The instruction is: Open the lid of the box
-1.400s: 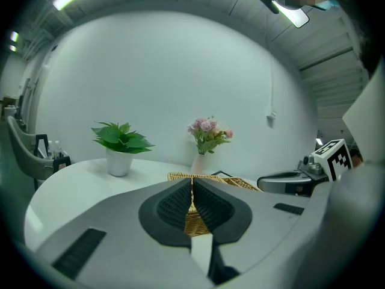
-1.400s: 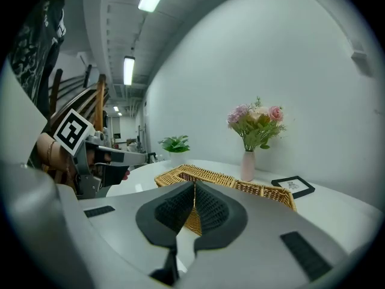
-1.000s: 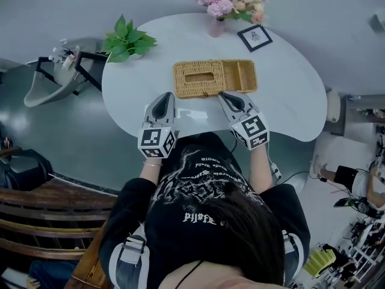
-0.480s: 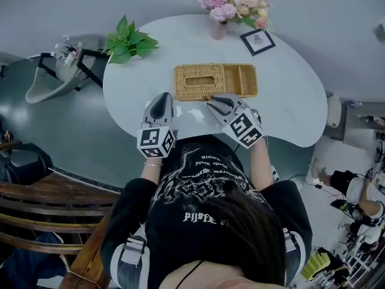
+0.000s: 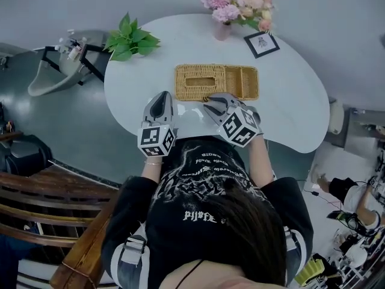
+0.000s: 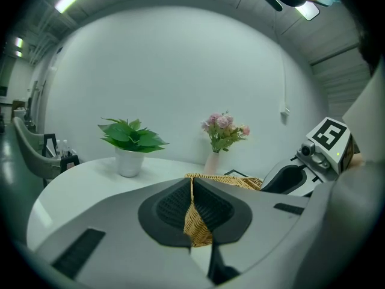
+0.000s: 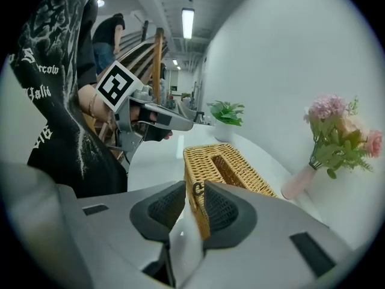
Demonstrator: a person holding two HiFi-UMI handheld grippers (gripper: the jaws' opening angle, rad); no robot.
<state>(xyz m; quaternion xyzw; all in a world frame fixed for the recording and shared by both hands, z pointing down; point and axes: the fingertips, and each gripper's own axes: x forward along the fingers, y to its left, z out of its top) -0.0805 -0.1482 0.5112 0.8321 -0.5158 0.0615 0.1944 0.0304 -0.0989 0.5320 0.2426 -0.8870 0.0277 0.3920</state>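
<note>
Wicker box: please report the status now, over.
Left tool shut, near the wicker box front-left corner. Right tool slightly open at its front edge. Lid not yet lifted. Flower vase and plant well behind.

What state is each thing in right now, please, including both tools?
wicker box: lid down, shut.
left tool: jaws together, empty.
right tool: jaws slightly apart, the box's dark loop in line between them.
potted plant: upright.
flower vase: upright.

Cool even light fr ceiling strip – fisheye warp, dark corners.
</note>
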